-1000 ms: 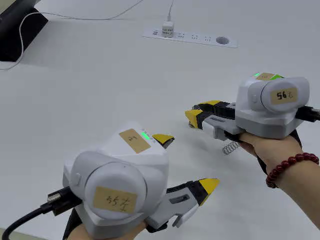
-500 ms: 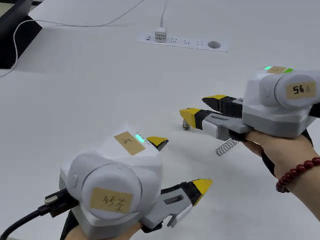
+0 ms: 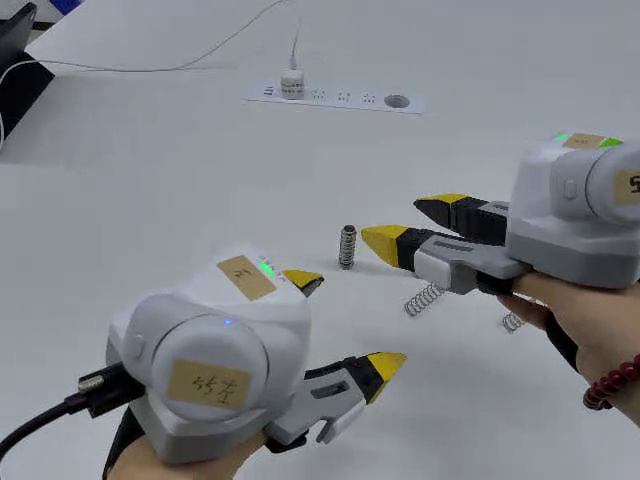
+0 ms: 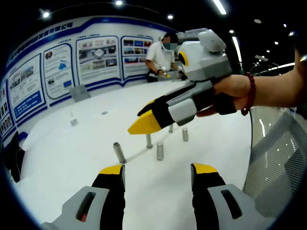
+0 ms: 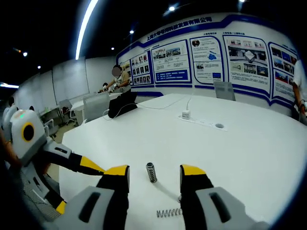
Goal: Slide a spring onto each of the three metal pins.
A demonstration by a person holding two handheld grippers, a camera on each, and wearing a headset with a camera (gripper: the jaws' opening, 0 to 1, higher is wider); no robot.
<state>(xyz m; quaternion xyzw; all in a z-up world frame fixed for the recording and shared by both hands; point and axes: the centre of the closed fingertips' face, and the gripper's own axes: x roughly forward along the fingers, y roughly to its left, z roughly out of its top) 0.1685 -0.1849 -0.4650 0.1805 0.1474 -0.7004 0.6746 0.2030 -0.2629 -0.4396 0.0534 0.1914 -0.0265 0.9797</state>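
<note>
Right gripper (image 3: pixel 405 225), jaws spread and empty, points at an upright spring-clad pin (image 3: pixel 347 246) standing just ahead of its tips. A loose spring (image 3: pixel 424 298) lies on the white table (image 3: pixel 150 180) below those jaws. Left gripper (image 3: pixel 345 322) likewise released, empty.

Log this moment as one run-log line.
left gripper: open, empty | right gripper: open, empty | pin: upright, spring on it | loose spring: lying near right gripper
</note>
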